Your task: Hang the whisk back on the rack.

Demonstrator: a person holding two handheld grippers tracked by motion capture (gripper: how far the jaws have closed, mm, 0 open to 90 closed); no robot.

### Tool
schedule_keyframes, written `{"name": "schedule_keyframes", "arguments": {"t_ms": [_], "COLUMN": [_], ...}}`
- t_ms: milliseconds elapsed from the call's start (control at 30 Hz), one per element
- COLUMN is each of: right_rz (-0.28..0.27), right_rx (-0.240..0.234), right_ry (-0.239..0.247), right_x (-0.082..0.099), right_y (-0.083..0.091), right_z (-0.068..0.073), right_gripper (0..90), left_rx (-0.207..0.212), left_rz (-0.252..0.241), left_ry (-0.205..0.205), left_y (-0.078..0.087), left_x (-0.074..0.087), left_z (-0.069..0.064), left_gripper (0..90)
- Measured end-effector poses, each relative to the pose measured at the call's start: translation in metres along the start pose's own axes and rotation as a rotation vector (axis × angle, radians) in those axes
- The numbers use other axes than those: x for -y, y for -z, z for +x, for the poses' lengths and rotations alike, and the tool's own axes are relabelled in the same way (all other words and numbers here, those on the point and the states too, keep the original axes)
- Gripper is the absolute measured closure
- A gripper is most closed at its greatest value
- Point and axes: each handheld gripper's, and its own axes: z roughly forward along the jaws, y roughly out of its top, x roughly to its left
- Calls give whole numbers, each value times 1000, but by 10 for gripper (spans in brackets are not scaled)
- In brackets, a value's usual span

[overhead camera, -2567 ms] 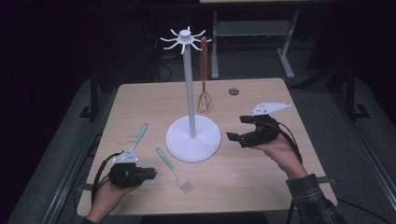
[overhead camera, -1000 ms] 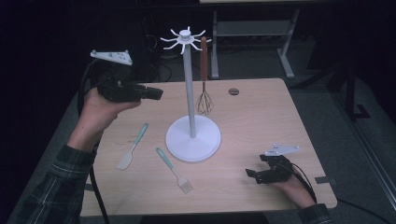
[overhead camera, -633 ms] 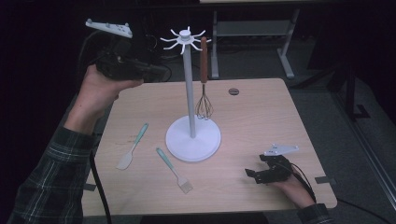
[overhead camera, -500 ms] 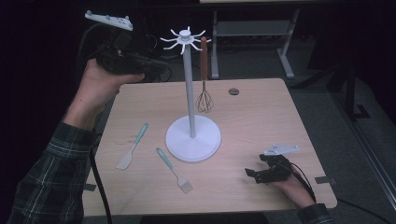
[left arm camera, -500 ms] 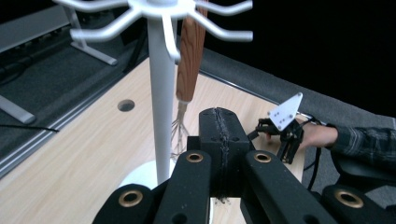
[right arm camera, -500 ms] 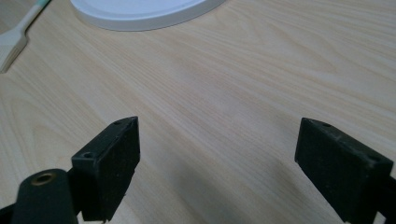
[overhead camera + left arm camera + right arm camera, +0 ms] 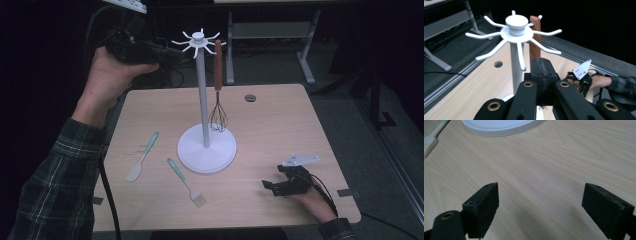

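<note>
The left gripper (image 7: 167,54), jaws pressed together on nothing, hangs level with the white spoked rack top (image 7: 198,39), which lies just ahead of it. The rack's pole stands upright. The right gripper (image 7: 272,186), jaws apart, rests far off on the light wooden table (image 7: 280,130).

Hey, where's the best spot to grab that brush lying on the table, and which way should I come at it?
Grip the brush by its teal handle, around the middle, coming straight down from above with the jaws across the handle. It lies flat, slim and diagonal, handle end nearest the white stand base, bristles toward the front edge. The open right gripper looks nearest, probably the easier reach.
</note>
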Motion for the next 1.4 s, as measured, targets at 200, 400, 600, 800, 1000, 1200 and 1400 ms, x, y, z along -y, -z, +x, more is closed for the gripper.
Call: {"name": "schedule_keyframes", "arguments": {"t_ms": [200,400,600,800,1000,1200,1400], "right_rz": [0,-2,-1,0,-2,0,-1], "right_rx": [0,0,1,2,0,-2,-1], "right_ry": [0,1,0,2,2,1,5], "right_x": [0,0,0,0,0,0,0], "right_y": [0,0,0,0,0,0,-1], "right_z": [0,0,0,0,0,-1,0], "right_gripper": [139,139,139,139,139,139,139], "left_rx": [-33,-63,-89,-120,-118,-101,-78], "left_rz": [8,3,3,7,-9,-16,-19], "left_ry": [-5,7,24,39,50,47,35], "left_y": [0,1,0,-1,-1,9,17], "left_x": [-1,-1,-1,-2,0,1,4], "left_z": [3,10,19,29,34,19,2], "left_gripper": [899,899,899,899,899,899,899]}}
